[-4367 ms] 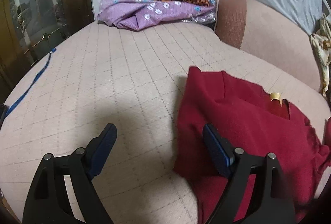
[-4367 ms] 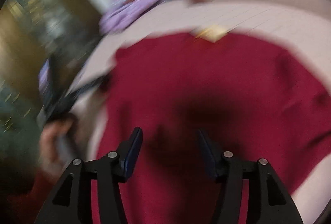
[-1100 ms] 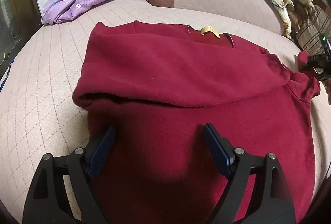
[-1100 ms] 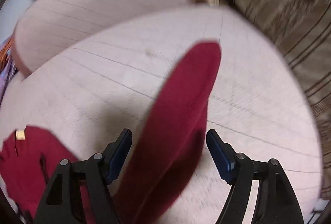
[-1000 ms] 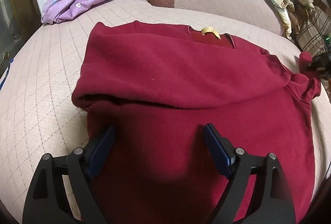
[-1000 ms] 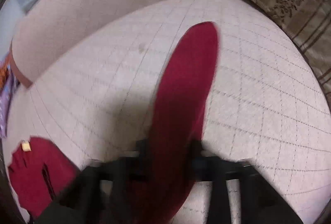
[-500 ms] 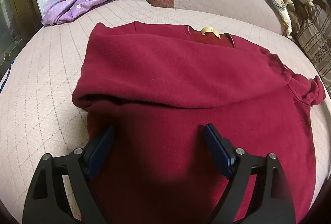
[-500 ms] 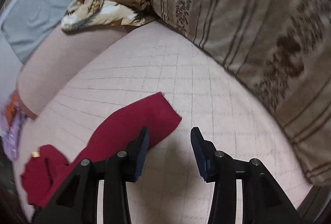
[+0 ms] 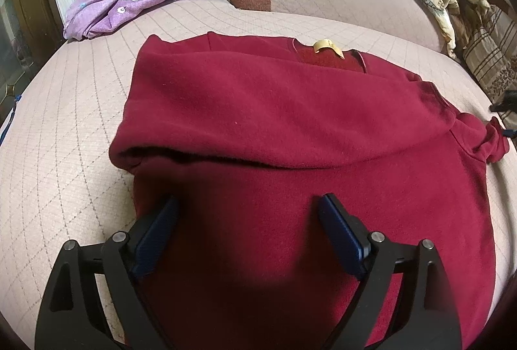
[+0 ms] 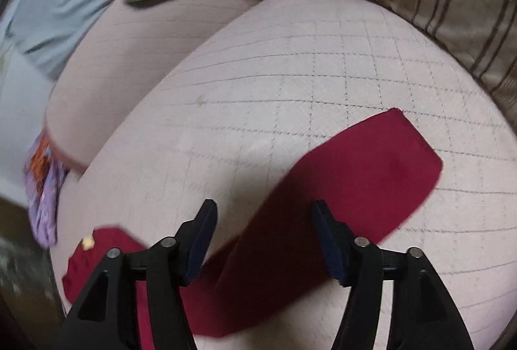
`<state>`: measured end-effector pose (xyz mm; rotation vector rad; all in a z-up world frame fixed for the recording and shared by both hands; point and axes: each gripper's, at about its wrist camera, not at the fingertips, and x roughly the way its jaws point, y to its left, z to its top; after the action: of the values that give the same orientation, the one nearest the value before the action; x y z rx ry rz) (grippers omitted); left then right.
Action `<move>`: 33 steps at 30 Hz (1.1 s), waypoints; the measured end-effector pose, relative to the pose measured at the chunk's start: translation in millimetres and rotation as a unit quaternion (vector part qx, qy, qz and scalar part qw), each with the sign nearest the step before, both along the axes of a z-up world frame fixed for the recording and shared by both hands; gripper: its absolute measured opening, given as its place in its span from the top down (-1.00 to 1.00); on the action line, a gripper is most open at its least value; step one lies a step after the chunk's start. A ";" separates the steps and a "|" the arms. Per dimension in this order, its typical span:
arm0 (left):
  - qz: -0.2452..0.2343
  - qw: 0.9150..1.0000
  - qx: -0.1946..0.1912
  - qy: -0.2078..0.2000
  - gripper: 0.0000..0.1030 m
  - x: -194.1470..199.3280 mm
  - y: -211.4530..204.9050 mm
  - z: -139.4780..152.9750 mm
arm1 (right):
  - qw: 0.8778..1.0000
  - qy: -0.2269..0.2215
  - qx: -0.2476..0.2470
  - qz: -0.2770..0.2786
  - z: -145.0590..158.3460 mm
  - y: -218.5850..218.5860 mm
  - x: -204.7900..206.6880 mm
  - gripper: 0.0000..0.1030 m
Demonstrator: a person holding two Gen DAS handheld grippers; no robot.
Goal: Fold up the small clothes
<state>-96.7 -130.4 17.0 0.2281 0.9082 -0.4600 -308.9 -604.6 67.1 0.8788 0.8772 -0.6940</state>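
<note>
Left wrist: red sweater (image 9: 290, 124) part-folded under wide left claw (image 9: 248, 221); right claw (image 10: 263, 229) wide over its sleeve (image 10: 339, 198).

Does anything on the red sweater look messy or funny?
Yes. One sleeve of the red sweater still lies stretched out flat on the bed instead of folded in, and it bunches at the shoulder.

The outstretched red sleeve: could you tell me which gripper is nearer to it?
Right. The right gripper hangs open directly over the sleeve; the left gripper is open over the sweater's lower body.
</note>
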 end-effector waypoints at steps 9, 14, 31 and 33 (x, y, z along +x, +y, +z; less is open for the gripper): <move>0.020 0.998 -0.059 0.004 -0.74 6.0 15.2 15.9 | 0.992 0.007 -0.105 0.062 27.9 21.8 11.0 0.88; 0.053 0.992 -0.118 -0.010 -0.74 12.7 36.9 33.1 | 0.972 -0.110 -0.134 0.160 99.2 72.6 19.6 0.88; 0.073 0.990 -0.118 -0.027 -0.74 19.4 50.3 37.6 | 0.863 -0.146 -0.072 0.478 80.1 309.9 180.6 0.88; 0.072 0.991 -0.114 -0.025 -0.74 20.5 49.5 36.2 | 0.864 -0.123 -0.063 0.485 51.4 324.1 188.1 0.87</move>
<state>-76.2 -80.9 53.2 -0.0350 0.8090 -0.4175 -120.8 -280.5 118.5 0.3007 0.8946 0.2421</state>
